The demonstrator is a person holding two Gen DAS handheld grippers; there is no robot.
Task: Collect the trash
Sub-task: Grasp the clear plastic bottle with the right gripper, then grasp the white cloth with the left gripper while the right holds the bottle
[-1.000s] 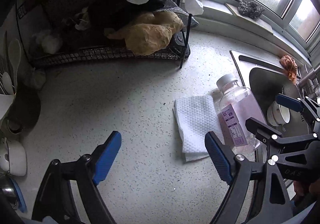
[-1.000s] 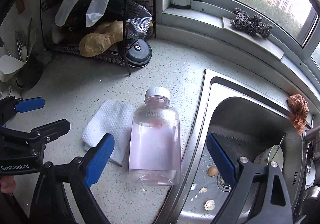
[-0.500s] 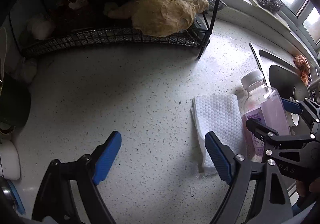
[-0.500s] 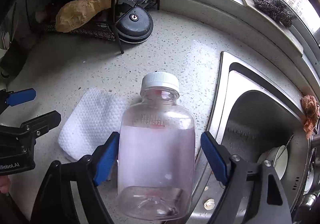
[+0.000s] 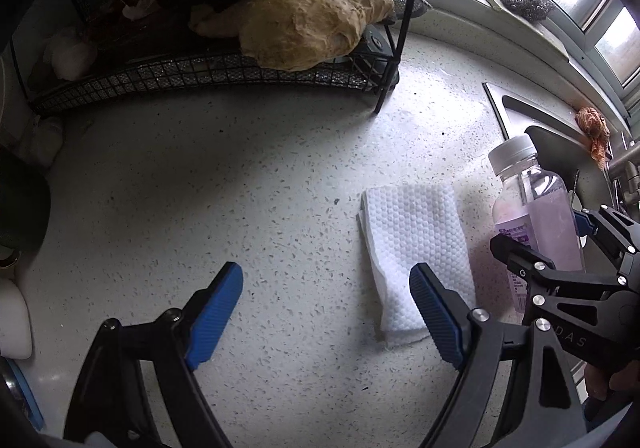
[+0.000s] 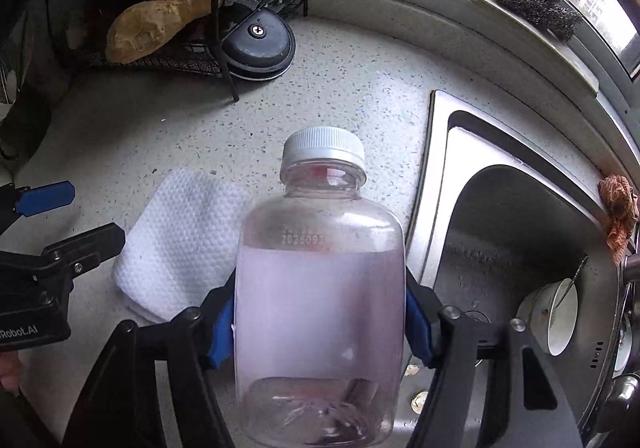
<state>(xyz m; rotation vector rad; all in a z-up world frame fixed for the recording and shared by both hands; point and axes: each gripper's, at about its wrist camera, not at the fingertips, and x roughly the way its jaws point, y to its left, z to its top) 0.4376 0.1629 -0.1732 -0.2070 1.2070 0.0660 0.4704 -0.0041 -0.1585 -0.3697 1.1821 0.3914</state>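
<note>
Now bottle (image 6: pixel 320 288) between closing right hand-held gripper (image 6: pixel 320 322) pads, touching.

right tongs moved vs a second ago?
Yes. The right tongs came down over the bottle beside the sink, their jaws just closing until the pads touch its sides.

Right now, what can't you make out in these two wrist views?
- Bottle base: cut off by the bottom edge, right wrist view.
- Bottle label text: too small, left wrist view.
- Paper towel near corner: behind the left claw.
- Sink drain: behind the right claw and bottle.
- Rack contents: dark, tangled.
</note>
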